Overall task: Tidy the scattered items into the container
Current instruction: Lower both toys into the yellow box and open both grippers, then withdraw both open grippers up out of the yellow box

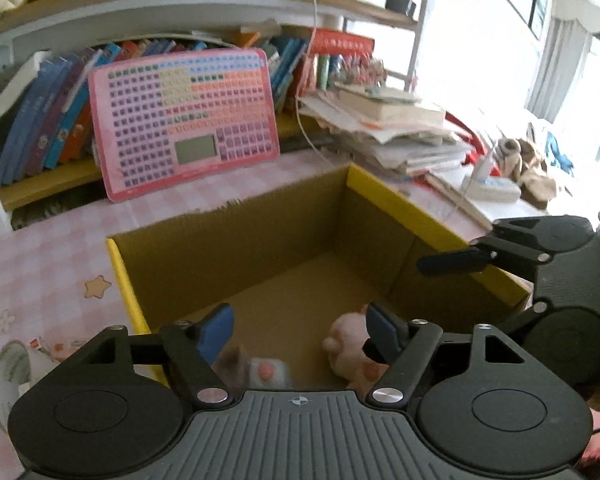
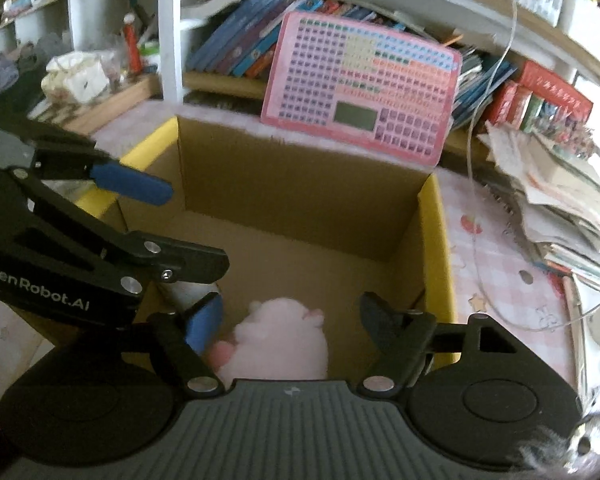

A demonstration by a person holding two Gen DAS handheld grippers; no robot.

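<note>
An open cardboard box (image 1: 396, 204) with a yellow rim stands on the pink checked tablecloth. In the left wrist view my left gripper (image 1: 300, 332) hangs open over the box's near end. A small grey and white plush (image 1: 260, 372), blurred, lies below its jaws and touches neither pad. A pink plush (image 1: 344, 350) lies beside it on the box floor. In the right wrist view my right gripper (image 2: 290, 320) is open above the same pink plush (image 2: 284, 340), its pads apart from the toy. The left gripper (image 2: 196, 230) reaches in from the left.
A pink button board (image 1: 184, 120) leans against a row of books (image 1: 48, 120) behind the box. A pile of papers and books (image 1: 404, 128) lies to the right. A thin cable (image 2: 476, 216) hangs down beside the box. Shelves stand above.
</note>
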